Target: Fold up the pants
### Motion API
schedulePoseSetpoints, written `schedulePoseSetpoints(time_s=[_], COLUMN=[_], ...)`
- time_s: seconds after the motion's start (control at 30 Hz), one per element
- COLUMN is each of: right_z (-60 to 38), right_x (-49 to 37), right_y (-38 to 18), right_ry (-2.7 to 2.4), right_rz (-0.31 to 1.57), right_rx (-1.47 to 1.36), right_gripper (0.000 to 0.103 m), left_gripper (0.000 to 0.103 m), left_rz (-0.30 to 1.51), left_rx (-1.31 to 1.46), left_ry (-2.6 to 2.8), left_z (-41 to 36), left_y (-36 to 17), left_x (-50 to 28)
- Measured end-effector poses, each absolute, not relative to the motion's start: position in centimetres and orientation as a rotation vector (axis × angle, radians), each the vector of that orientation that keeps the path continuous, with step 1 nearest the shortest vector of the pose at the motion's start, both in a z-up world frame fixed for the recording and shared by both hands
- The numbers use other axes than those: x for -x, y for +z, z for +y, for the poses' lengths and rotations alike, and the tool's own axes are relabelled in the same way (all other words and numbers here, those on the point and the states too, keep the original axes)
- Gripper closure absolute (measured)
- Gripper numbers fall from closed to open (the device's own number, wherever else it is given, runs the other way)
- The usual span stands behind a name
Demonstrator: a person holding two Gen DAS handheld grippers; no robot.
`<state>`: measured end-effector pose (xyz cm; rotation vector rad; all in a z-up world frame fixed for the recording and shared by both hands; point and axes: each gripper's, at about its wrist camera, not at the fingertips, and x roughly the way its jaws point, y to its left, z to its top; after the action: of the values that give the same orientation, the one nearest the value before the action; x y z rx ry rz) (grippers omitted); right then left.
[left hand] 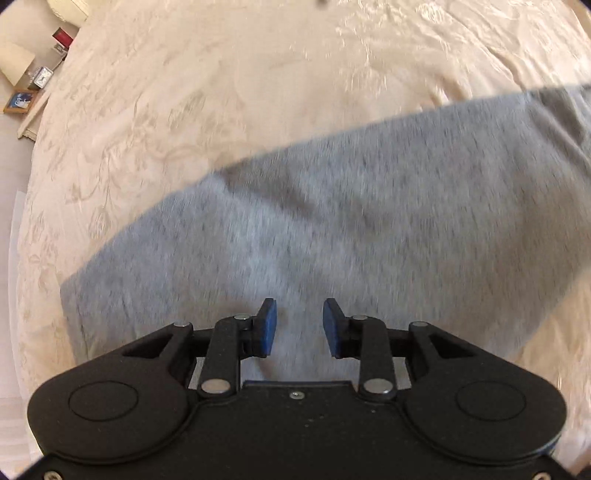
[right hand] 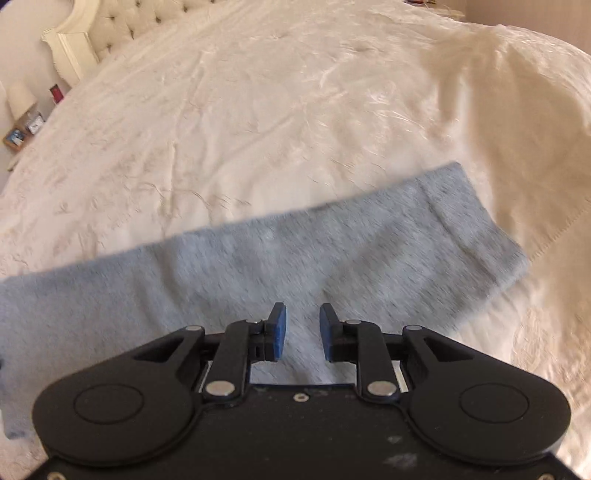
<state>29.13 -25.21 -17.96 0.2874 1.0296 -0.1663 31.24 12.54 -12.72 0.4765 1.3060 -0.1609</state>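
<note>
Grey pants (left hand: 332,221) lie flat on a cream bedspread (left hand: 221,92), running from lower left to upper right in the left wrist view. My left gripper (left hand: 299,314) is open and empty, above the wide end of the pants. In the right wrist view the pants (right hand: 258,266) stretch from the left edge to a narrow end at right. My right gripper (right hand: 302,320) is open and empty, above the middle of the pants. Both views are motion-blurred.
The bedspread (right hand: 258,110) covers the whole bed. A tufted headboard (right hand: 122,22) stands at the far left. A nightstand with a lamp and small frames (left hand: 26,81) is beside the bed at upper left. The bedspread bunches up at right (right hand: 517,110).
</note>
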Motion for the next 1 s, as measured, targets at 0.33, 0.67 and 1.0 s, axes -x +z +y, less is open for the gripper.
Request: schedulePoseSetpoints(time_s=[0.33,0.67,1.0], right_z=[-18.3,-22.3,-33.1], right_x=[-35.2,-39.7,-34.7], right_y=[-20.5,-22.4,-17.9], right_ry=[0.084,0.054,-0.225], right_rz=[1.088,1.076,0.956], right_rx=[-0.172,-0.187,-0.057], right_gripper=[0.082,0.087,0.073], left_gripper=[0.062,0.064,0.064], left_rz=[1.374,1.360,1.309], left_rx=[-0.375,-0.409,-0.399], left_ry=[-0.062,-0.008,-0.196], left_z=[15.6,15.9,7.9], left_y=[-17.4,-15.5,-11.7], left_x=[-35.4,-34.0,-32.8])
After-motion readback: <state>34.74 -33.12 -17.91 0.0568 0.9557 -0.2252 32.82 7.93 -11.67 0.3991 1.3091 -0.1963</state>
